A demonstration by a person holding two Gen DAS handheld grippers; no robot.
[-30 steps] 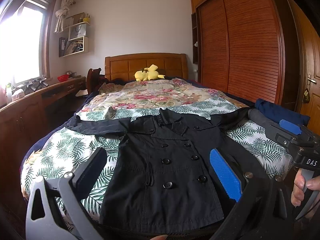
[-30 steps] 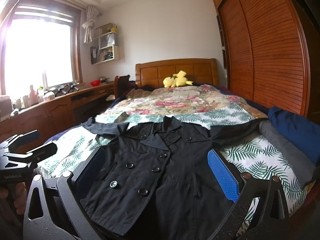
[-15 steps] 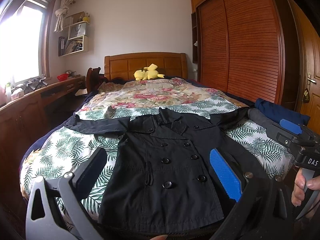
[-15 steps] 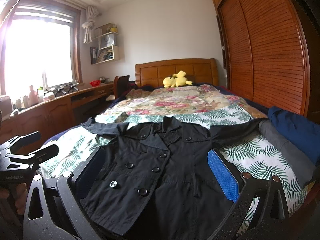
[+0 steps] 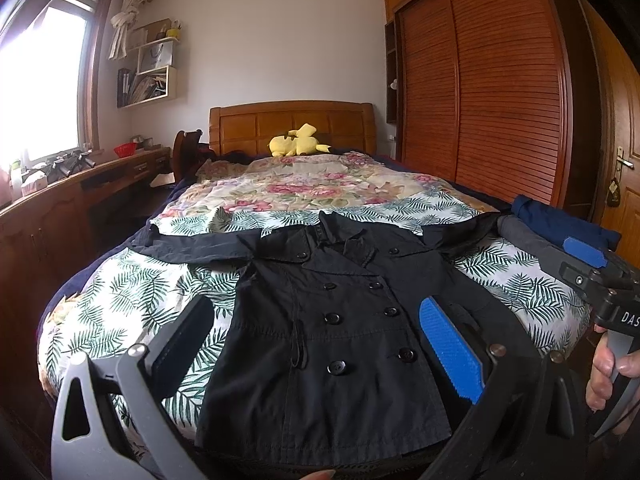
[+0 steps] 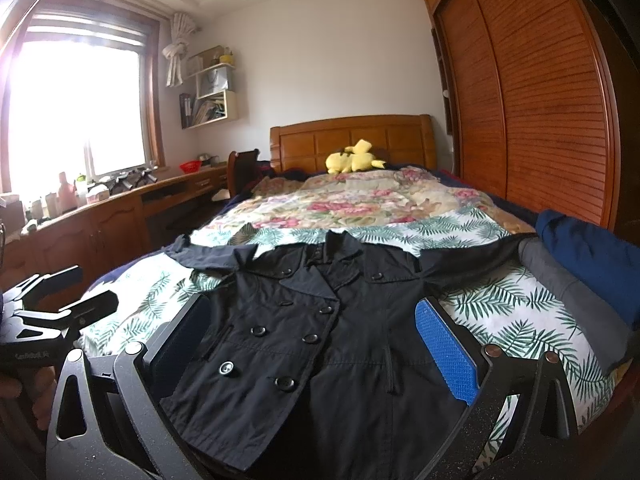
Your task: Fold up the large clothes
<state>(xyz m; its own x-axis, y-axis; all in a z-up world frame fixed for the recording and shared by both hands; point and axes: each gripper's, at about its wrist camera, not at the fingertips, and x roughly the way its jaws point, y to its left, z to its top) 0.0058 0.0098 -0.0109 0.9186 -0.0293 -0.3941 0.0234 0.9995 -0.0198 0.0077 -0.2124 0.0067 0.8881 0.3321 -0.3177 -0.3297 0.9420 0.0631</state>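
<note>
While both tools hover at the near end of the bed, neither touches cloth:
Left gripper (image 5: 316, 344): fingers spread wide, nothing between them; it hangs above the lower front of the coat, and in the right wrist view it shows at the near left (image 6: 60, 304), held by a hand.
Right gripper (image 6: 312, 344): fingers likewise wide apart and empty, above the coat's hem; the left wrist view catches it at the near right (image 5: 592, 272), gripped by a hand (image 5: 608, 368).
Black coat (image 5: 332, 320): double-breasted, buttoned, lying face up and flat on the near half of the bed, collar toward the headboard, hem at the near edge, both sleeves stretched straight out to left and right.
Bed (image 5: 132, 292): palm-leaf sheet under the coat, a floral quilt (image 5: 304, 188) farther on.
Folded clothes (image 6: 592, 264): a blue and a grey piece at the right edge of the bed, touching the tip of the coat's right-hand sleeve.
Yellow plush toy (image 5: 298, 145): far end, against the wooden headboard.
Wardrobe (image 5: 500, 92): slatted wooden doors along the right wall.
Tabletop (image 6: 132, 196): long wooden desk under the window at left, cluttered with small items.
</note>
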